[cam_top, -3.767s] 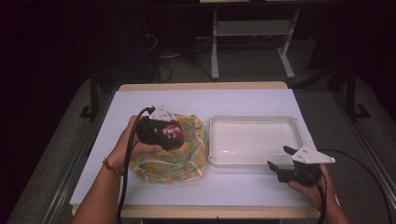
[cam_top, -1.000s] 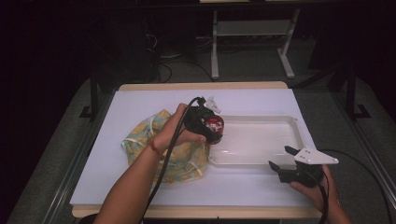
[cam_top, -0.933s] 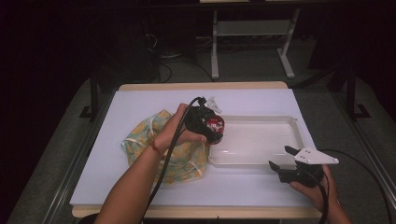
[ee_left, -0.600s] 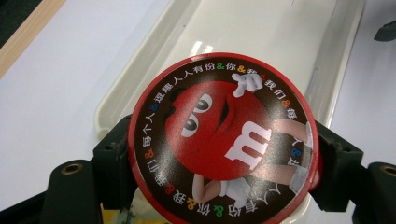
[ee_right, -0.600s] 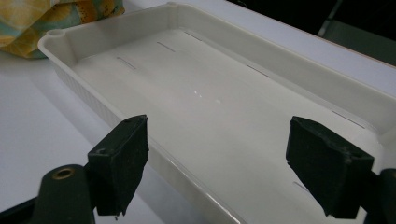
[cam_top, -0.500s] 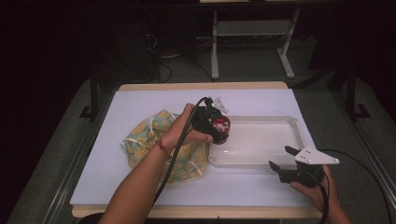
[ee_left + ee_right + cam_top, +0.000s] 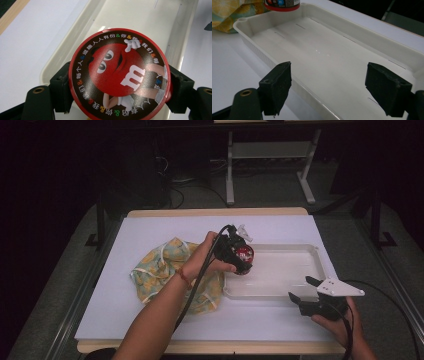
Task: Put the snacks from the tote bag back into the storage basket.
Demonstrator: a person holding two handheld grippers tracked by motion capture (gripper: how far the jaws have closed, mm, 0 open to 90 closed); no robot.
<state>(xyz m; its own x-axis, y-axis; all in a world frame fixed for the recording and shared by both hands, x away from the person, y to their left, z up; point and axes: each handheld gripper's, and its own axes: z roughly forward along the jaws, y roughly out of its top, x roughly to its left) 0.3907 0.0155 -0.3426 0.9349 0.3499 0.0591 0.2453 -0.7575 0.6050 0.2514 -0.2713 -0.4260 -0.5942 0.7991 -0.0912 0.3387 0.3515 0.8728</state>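
A round candy tin (image 7: 244,255) with a red cartoon lid (image 7: 118,72) is clamped between the jaws of my left gripper (image 7: 118,86). It hangs over the left end of the white tray (image 7: 300,251), just above the tray's rim (image 7: 62,58). Its red lower edge (image 7: 282,6) shows at the top of the right gripper view. My right gripper (image 7: 306,296) rests at the tray's near right corner, open and empty (image 7: 328,88), its jaws astride the near wall of the tray (image 7: 262,56).
A yellow and green patterned cloth (image 7: 162,265) lies crumpled left of the tray, under my left forearm. The table top (image 7: 150,230) is white, with its wooden back edge (image 7: 215,212) beyond. Metal stand legs (image 7: 305,185) rise behind the table.
My left gripper has carried the tin from above the cloth rightward to the tray's left end. The right gripper has stayed where it was.
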